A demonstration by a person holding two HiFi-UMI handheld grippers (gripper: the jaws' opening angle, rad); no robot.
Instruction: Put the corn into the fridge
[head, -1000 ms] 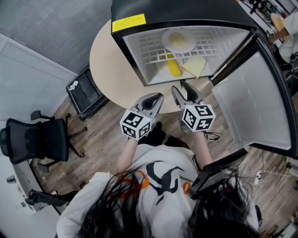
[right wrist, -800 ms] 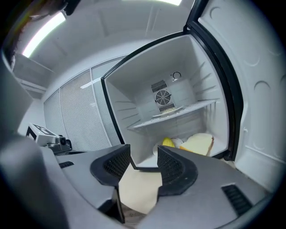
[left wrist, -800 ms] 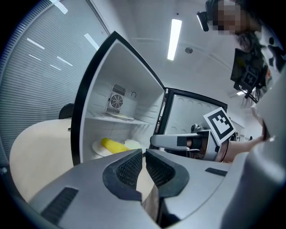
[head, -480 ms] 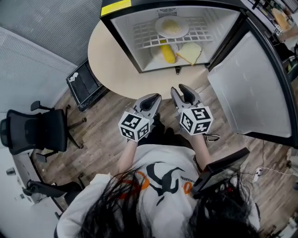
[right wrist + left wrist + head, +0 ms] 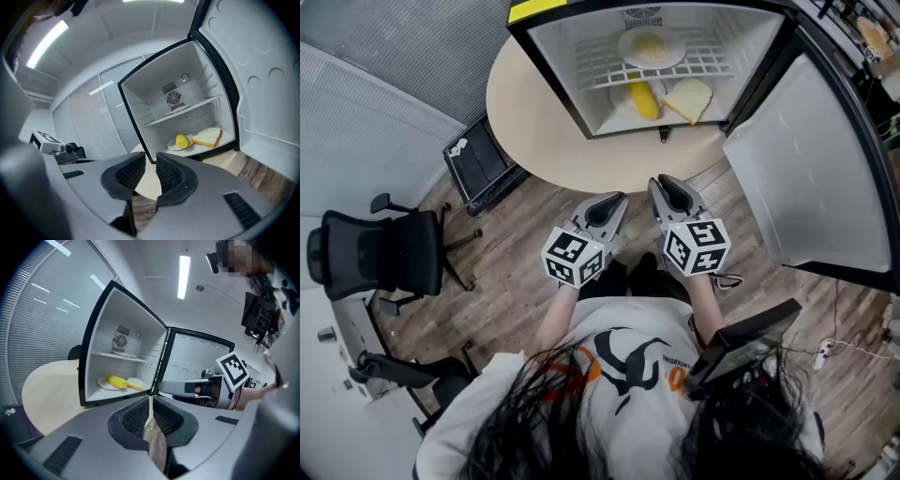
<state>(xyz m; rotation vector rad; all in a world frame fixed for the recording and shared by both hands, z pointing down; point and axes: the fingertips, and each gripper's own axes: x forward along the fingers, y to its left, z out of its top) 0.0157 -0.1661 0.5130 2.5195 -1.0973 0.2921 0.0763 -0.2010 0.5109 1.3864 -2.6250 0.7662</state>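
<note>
The yellow corn [image 5: 643, 97] lies on a white plate on the floor of the open mini fridge [image 5: 558, 66], beside a slice of bread [image 5: 689, 98]. It also shows in the left gripper view as corn [image 5: 116, 380] and in the right gripper view as corn [image 5: 182, 140]. Both grippers hang over the wooden floor, short of the table and well back from the fridge. My left gripper [image 5: 612, 200] is shut and empty. My right gripper [image 5: 667, 185] is closing, with a narrow gap and nothing between its jaws.
The fridge stands on a round beige table [image 5: 534, 131], its door [image 5: 797, 178] swung wide to the right. A plate of food [image 5: 652, 47] sits on the wire shelf. A black office chair [image 5: 375, 262] and a black box [image 5: 478, 164] stand at the left.
Both grippers have drawn back from the fridge toward the person. The right jaws have narrowed from wide open to a small gap. The corn stays on its plate.
</note>
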